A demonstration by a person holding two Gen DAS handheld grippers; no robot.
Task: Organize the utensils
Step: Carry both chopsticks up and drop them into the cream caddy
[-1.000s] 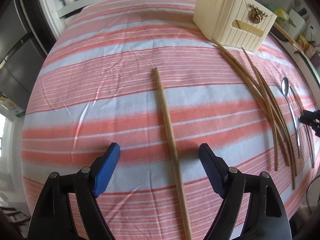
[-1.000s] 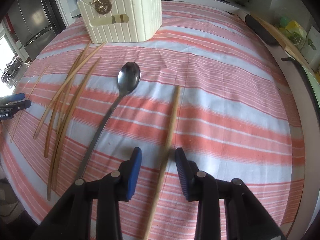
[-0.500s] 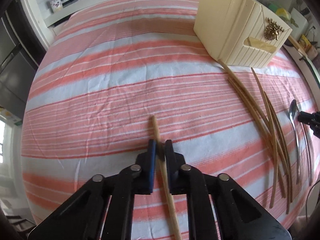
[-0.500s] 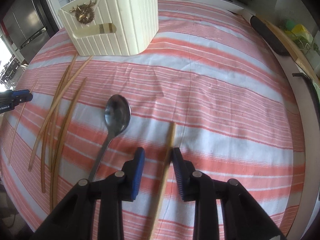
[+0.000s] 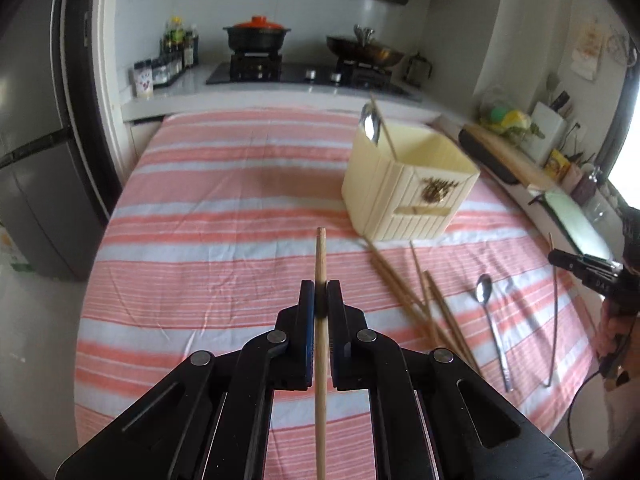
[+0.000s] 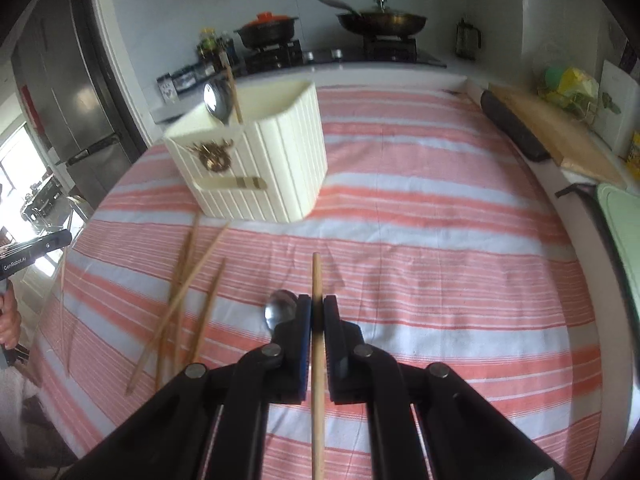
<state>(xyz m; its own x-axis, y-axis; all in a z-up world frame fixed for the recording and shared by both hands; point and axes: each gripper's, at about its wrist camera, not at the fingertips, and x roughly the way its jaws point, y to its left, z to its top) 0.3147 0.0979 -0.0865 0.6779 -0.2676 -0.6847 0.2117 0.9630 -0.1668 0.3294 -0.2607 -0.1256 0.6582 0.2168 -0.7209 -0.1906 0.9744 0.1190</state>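
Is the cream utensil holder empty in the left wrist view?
No, a spoon and a chopstick already stand in the cream utensil holder.

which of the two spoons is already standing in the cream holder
The spoon propped bowl-up at the cream holder's back corner, beside one chopstick. The other spoon lies flat on the striped cloth near the loose chopsticks.

The cloth (image 5: 240, 208) over the desk was striped salmon-pink and white; the ribbed utensil holder (image 5: 404, 196) was cream with a gold emblem; the chopsticks (image 5: 404, 284) were tan; the spoon (image 5: 486, 300) was silver; both tongs were black with blue pads (image 6: 306, 328); the far pot lid (image 5: 258, 23) was orange-red.
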